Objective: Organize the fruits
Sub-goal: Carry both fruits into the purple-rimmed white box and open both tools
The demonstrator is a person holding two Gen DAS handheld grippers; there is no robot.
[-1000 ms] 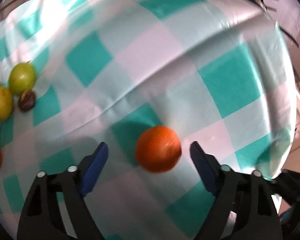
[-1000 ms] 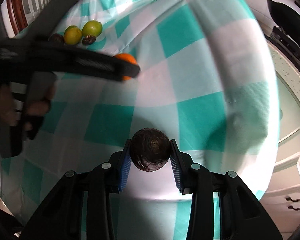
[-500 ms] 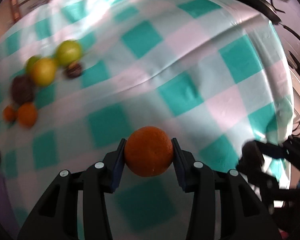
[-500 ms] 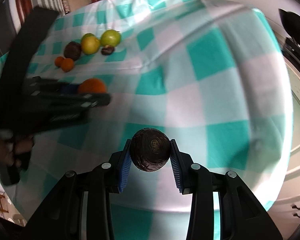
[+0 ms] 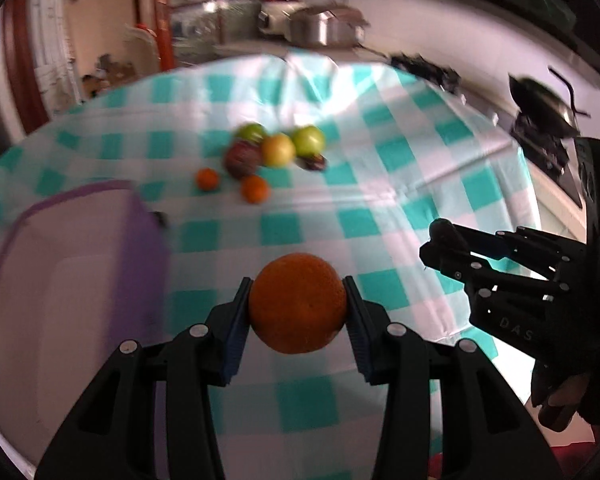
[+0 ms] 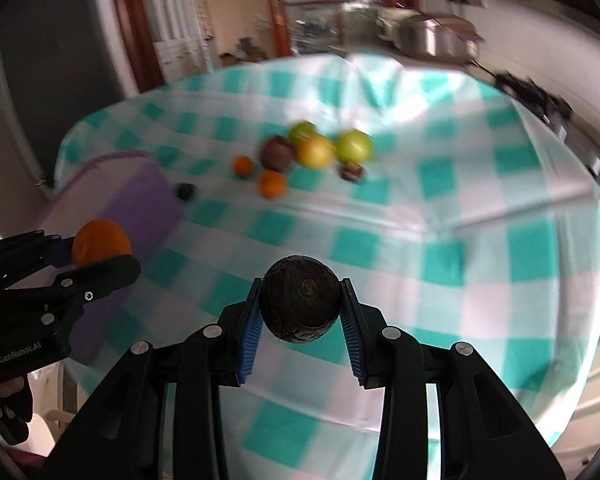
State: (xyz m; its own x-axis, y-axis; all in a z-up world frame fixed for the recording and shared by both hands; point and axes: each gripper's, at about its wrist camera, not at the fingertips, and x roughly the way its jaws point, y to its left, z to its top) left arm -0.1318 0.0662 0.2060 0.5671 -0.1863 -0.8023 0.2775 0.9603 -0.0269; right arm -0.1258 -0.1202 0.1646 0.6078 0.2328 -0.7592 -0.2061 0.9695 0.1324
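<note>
Jaws of the left gripper (image 5: 298, 306) clamp an orange (image 5: 298, 302); the right gripper (image 6: 300, 304) clamps a dark fruit (image 6: 300, 300). Ahead, seven loose fruits (image 6: 316, 151) await; the purple-rimmed box (image 5: 144, 240), ahead-left, looks empty.

Likely home kitchen, steel pots (image 5: 324, 28), checked tablecloth (image 5: 420, 152), stove (image 5: 548, 136)
</note>
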